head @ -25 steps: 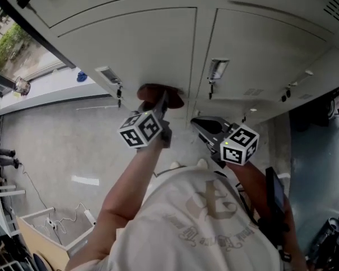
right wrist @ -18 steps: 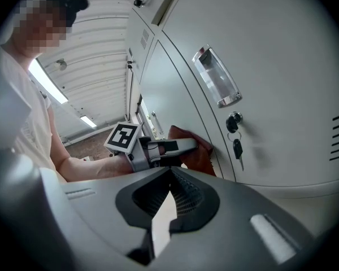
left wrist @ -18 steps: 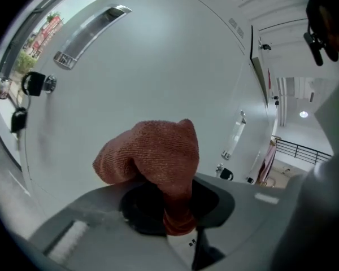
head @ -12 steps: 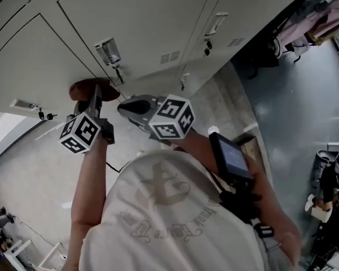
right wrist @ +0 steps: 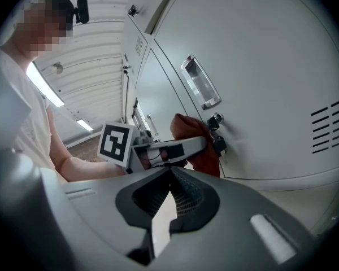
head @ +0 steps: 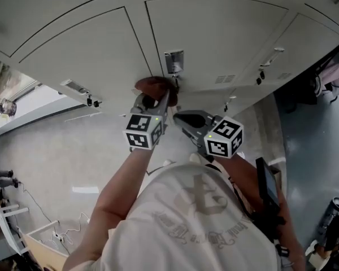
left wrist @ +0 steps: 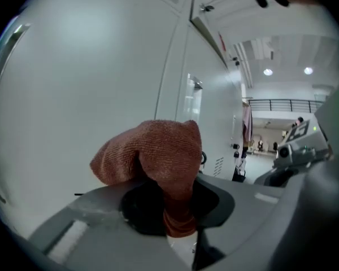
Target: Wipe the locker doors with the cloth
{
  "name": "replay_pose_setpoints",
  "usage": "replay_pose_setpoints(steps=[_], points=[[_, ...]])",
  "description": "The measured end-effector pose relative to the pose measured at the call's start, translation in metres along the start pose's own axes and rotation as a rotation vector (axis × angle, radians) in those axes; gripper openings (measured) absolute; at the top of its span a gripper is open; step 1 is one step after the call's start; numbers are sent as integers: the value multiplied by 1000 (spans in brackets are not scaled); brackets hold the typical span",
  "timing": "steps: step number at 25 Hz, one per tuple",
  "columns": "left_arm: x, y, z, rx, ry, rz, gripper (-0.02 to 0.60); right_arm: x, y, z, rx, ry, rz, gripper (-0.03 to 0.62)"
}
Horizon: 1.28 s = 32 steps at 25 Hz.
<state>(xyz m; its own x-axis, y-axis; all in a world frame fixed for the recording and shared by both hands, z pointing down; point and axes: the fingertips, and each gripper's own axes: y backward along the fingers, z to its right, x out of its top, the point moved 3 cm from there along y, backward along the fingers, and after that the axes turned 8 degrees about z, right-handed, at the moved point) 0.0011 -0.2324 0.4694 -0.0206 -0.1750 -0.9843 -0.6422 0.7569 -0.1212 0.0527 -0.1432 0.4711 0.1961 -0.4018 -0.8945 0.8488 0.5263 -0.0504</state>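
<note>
A rust-brown cloth is pressed against the grey locker door, just below its recessed handle and beside the keyed lock. My left gripper is shut on the cloth, which bunches out over its jaws. The right gripper hovers a little to the right of the cloth and short of the door. Its jaws are shut with nothing between them. In the right gripper view the cloth and the left gripper's marker cube show ahead.
More locker doors run left and right, each with a handle and hanging keys. Vent slots sit on the door near the lock. Below lies a concrete floor. A person's arm holds the left gripper.
The head view has swung about. The left gripper has carried the cloth rightward along the lockers, from the seam between doors to just under the handle. The right gripper stays shut alongside.
</note>
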Motion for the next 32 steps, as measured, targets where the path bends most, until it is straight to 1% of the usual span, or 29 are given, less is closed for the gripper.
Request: replay_pose_setpoints(steps=[2, 4, 8, 12, 14, 16, 22, 28, 32], points=[[-7, -3, 8, -45, -92, -16, 82, -1, 1, 1, -2, -2, 2, 8], [-20, -6, 8, -62, -145, -42, 82, -2, 1, 0, -1, -6, 3, 8], [-33, -6, -8, 2, -187, -92, 82, -5, 1, -2, 1, -13, -2, 8], [-35, -2, -16, 20, -280, -111, 81, -5, 4, 0, -13, -16, 1, 8], [-41, -1, -19, 29, -309, -111, 81, -6, 1, -1, -10, -18, 0, 8], [-46, 1, -22, 40, -324, -110, 81, -7, -3, -3, -3, -17, -2, 8], [-58, 15, -45, 87, -315, -144, 81, -8, -10, -8, 0, -13, -6, 8], [-56, 38, -73, 156, -326, -141, 81, -10, -23, -16, 6, -10, -9, 8], [-57, 51, -90, 178, -326, -145, 81, -12, -30, -22, 8, -9, -11, 8]])
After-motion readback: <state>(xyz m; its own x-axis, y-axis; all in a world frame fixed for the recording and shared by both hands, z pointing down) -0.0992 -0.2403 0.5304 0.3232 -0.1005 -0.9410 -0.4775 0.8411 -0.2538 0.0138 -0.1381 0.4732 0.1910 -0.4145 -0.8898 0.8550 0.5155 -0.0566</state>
